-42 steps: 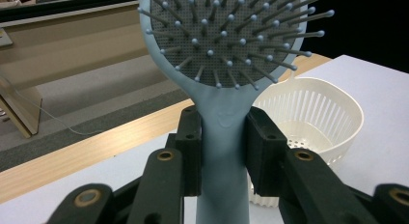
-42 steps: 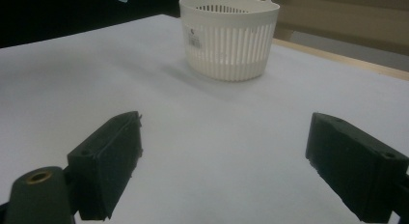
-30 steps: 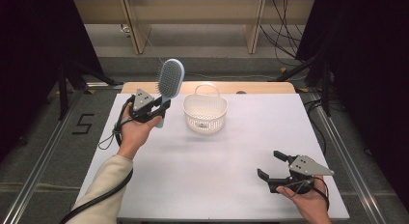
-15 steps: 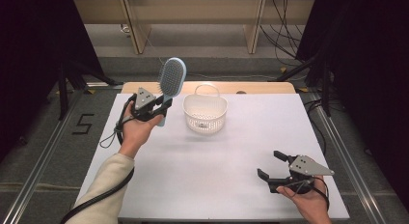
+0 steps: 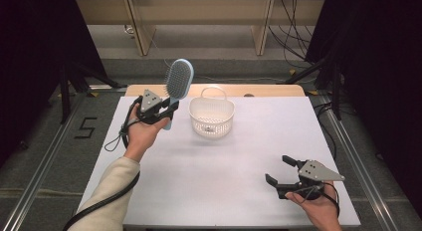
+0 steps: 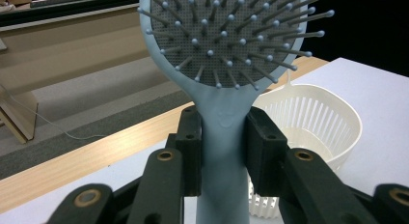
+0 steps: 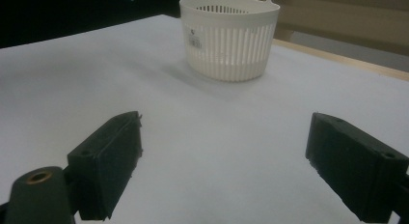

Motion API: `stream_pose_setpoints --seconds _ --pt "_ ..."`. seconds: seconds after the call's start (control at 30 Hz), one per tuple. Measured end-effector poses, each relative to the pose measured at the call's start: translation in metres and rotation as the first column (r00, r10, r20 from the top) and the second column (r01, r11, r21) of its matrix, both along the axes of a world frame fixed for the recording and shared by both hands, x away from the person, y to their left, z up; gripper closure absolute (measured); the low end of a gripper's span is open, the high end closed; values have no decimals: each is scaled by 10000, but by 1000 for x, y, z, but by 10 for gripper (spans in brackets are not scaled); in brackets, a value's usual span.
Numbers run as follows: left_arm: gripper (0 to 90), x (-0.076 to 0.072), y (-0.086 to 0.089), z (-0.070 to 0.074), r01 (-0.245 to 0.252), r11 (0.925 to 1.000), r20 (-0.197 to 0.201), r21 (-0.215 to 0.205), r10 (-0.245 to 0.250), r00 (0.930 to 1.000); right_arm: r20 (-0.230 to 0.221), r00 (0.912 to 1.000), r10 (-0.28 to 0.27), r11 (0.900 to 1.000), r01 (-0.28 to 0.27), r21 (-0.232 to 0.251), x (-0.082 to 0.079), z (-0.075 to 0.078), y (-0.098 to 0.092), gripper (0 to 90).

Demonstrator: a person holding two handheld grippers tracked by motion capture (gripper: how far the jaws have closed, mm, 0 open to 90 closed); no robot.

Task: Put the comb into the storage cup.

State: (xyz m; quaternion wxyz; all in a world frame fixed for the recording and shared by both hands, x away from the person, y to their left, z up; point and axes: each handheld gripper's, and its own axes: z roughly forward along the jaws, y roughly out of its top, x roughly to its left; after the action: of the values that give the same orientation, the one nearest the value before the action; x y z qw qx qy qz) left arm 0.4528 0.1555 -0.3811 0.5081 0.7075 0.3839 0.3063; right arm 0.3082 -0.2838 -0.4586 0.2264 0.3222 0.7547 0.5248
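Brush (image 5: 178, 80) pinched upright, left of basket (image 5: 211, 116)

Best carried right over the rim, lowered head-first before loosening left fingers (image 6: 190, 151); right fingers (image 7: 108, 156) spread, idle near.

The right tongs (image 7: 224, 163) gape wide over the bare white worktop (image 7: 207, 137). Ahead stands a white slatted basket (image 7: 229, 35) bearing a small label, perhaps a barcode sticker.
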Motion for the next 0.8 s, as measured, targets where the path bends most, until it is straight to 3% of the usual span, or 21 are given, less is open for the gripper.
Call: stream_pose_setpoints --seconds 0.8 --pt "697 4 -6 0 120 9999 -19 22 -120 9999 11 10000 22 10000 -22 -2 0 0 0 133"
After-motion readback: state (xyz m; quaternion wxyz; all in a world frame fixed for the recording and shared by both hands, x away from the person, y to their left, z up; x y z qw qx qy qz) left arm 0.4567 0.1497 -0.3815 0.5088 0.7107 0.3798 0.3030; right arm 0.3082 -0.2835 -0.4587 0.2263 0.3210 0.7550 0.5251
